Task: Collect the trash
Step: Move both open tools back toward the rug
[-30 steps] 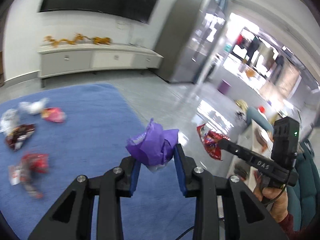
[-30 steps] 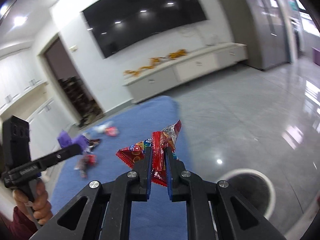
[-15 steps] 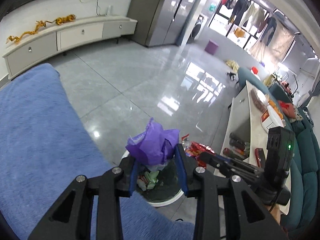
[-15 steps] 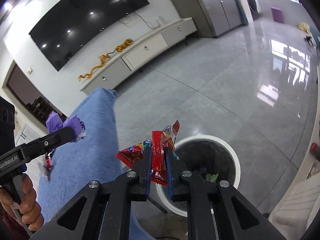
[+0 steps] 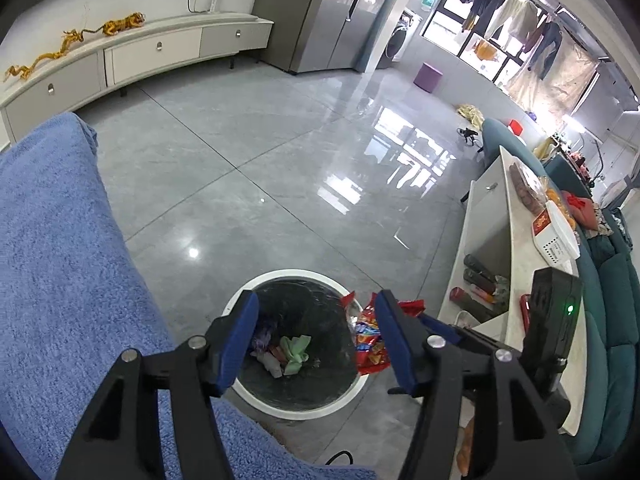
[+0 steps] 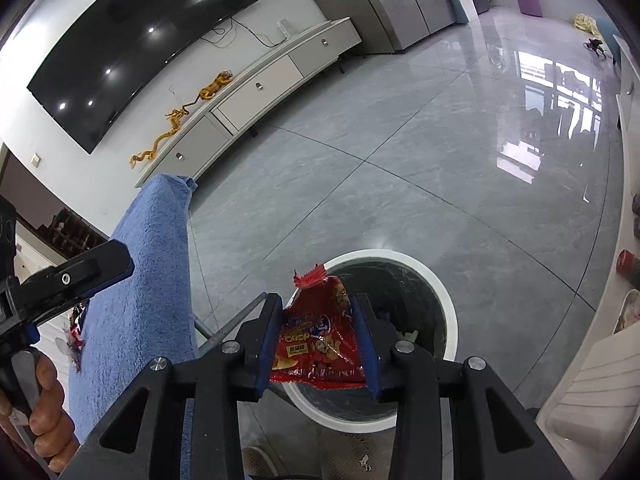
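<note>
Both of your grippers are now hanging over the round white-rimmed trash bin with the black liner (image 5: 298, 410), where a second ago they were out over the blue terry-cloth cover (image 5: 60, 264). Your left gripper (image 5: 316, 338) is no longer carrying the crumpled purple wrapper; its blue-padded jaws are opening, standing fairly wide with nothing between them, straight above the bin mouth. You can see something purplish (image 5: 264, 336) inside the bin by the left pad, but I can't tell whether it's that wrapper. You're also looking at a pale green crumpled scrap (image 5: 295, 354) and a few small wrappers lying on the liner floor. Your right gripper (image 6: 316, 344) is opening too, jaws still narrow, with the red crinkled snack bag printed "CRISP" (image 6: 320, 344) sitting between the pads; the bag's edges are reaching both pads, though I can't tell whether they're still pressing on it. You're holding that bag over the near left edge of the bin rim (image 6: 448, 312), crimped top end pointing up. From the left wrist view the same bag (image 5: 370, 340) is hanging at the right side of the bin opening, just beside the left gripper's right finger. Your left hand (image 6: 40, 412) is wrapping the handle at the lower left of the right wrist view. A grey glossy tile floor (image 5: 280, 152) is surrounding the bin.
</note>
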Available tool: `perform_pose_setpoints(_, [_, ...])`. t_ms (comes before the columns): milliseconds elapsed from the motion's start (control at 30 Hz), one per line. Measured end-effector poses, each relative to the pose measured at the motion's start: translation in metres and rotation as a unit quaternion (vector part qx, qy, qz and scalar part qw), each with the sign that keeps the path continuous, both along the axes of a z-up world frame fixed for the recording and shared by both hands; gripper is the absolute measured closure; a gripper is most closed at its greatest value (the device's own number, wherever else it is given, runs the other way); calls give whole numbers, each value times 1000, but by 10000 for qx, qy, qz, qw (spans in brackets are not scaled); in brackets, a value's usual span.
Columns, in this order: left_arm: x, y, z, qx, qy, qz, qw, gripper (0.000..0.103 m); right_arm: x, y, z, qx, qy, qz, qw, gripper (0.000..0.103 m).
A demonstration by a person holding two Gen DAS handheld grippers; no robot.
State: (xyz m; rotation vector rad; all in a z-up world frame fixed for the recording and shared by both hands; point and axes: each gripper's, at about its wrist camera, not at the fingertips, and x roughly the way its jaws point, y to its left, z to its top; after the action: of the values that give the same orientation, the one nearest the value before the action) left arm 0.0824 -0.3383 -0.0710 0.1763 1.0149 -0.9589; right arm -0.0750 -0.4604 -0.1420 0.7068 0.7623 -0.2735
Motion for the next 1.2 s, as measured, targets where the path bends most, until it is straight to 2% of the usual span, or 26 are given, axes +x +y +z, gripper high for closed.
perform_pose_setpoints(100, [-2, 9, 4, -11, -123, 100, 9999, 44, 1, 1, 2, -61, -35, 34, 10000, 65])
perform_pose_setpoints(200, [-3, 18, 9, -45, -166, 194, 9997, 44, 6, 7, 4, -159, 7, 103, 9998, 54])
perform_pose_setpoints(367, [-1, 40, 23, -178, -278, 346, 9989, 44, 21, 12, 7, -283, 176, 240, 9992, 52])
perform_pose_setpoints(567, [0, 74, 45, -287, -649, 734, 9948, 44, 24, 29, 31, -449, 6, 370, 9983, 52])
perform_pose_setpoints(833, [-18, 135, 73, -179, -1615, 1494, 9753, 44, 16, 71, 74, -727, -428, 720, 9938, 52])
perform_pose_setpoints(1200, [-38, 217, 95, -255, -2034, 2133, 9552, 44, 12, 136, 126, -1142, -875, 1304, 9810, 51])
